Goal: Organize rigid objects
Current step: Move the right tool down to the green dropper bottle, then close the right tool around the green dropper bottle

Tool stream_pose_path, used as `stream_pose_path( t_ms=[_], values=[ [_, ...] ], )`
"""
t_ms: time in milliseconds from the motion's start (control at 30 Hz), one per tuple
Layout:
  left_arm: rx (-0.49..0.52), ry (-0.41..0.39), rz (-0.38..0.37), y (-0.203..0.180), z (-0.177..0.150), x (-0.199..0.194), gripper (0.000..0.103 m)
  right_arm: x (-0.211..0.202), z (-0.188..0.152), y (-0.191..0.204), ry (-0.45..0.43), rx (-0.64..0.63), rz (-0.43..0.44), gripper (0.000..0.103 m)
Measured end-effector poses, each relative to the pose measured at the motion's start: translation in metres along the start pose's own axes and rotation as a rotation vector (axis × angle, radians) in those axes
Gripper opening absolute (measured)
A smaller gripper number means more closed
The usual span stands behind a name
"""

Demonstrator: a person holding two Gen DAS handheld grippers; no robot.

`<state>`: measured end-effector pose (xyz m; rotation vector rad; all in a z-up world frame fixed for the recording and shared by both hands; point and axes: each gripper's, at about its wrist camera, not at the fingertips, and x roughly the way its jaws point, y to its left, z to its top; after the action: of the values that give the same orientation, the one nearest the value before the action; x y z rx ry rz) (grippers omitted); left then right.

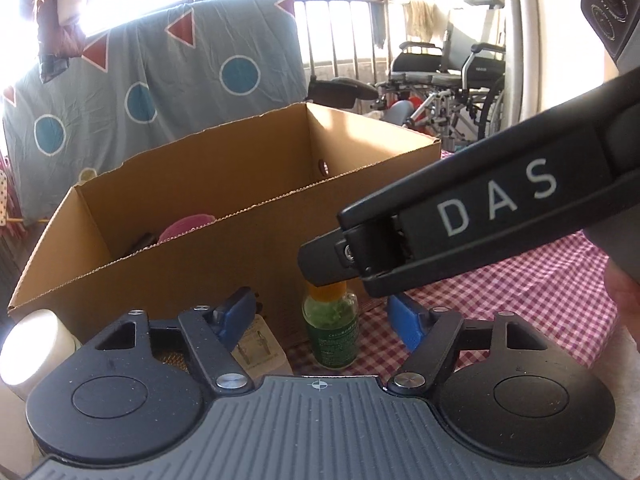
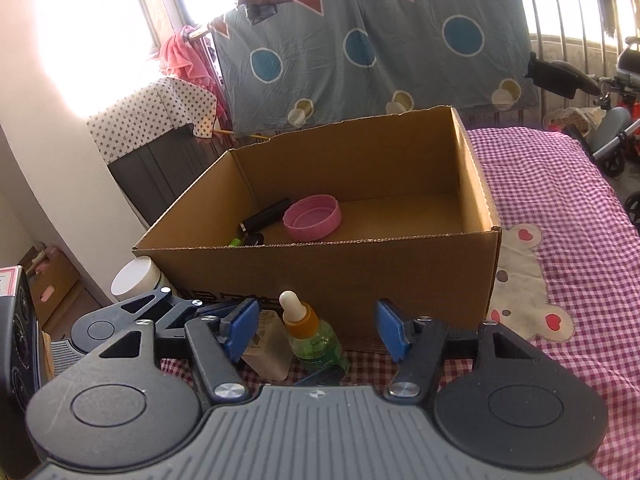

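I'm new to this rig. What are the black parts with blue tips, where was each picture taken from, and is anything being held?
There is no robot here. A person holds a hand-held two-finger gripper in each hand, and a camera on each looks forward along its blue-padded fingers. One picture is from the left gripper, the other from the right gripper. The black bar marked DAS in the left view is the right gripper reaching across.

A checked cloth covers the surface. On it stands an open cardboard box holding a pink lid and a black tube. In front of the box are a dropper bottle, a beige plug and a white jar.

Nothing is held: both grippers are open, with the bottle between the pads but not touched.
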<state>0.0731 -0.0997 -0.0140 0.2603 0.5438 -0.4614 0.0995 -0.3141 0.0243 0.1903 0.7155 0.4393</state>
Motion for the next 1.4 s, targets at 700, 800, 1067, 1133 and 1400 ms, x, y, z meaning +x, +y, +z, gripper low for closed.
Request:
stream_pose_path(
  t_ms=[700, 800, 1067, 1133, 1400],
  values=[
    [-0.122, 0.034, -0.109, -0.003, 0.006, 0.003, 0.031, -0.008, 0.0, -0.008, 0.011, -0.004, 0.012, 0.019],
    [-0.119, 0.031, -0.15, -0.013, 0.007, -0.001, 0.031, -0.019, -0.004, -0.014, 0.012, 0.014, -0.014, 0.019],
    [-0.056, 0.064, -0.177, -0.025, 0.007, 0.006, 0.034, -0.034, -0.012, -0.031, -0.001, 0.062, -0.03, 0.018],
    [-0.047, 0.091, -0.173, -0.027, 0.005, 0.012, 0.034, -0.034, -0.012, -0.032, -0.001, 0.066, -0.026, 0.018],
    [-0.039, 0.115, -0.174, -0.024, -0.001, 0.028, 0.032, -0.031, -0.011, -0.029, 0.005, 0.065, -0.026, 0.018]
  ],
)
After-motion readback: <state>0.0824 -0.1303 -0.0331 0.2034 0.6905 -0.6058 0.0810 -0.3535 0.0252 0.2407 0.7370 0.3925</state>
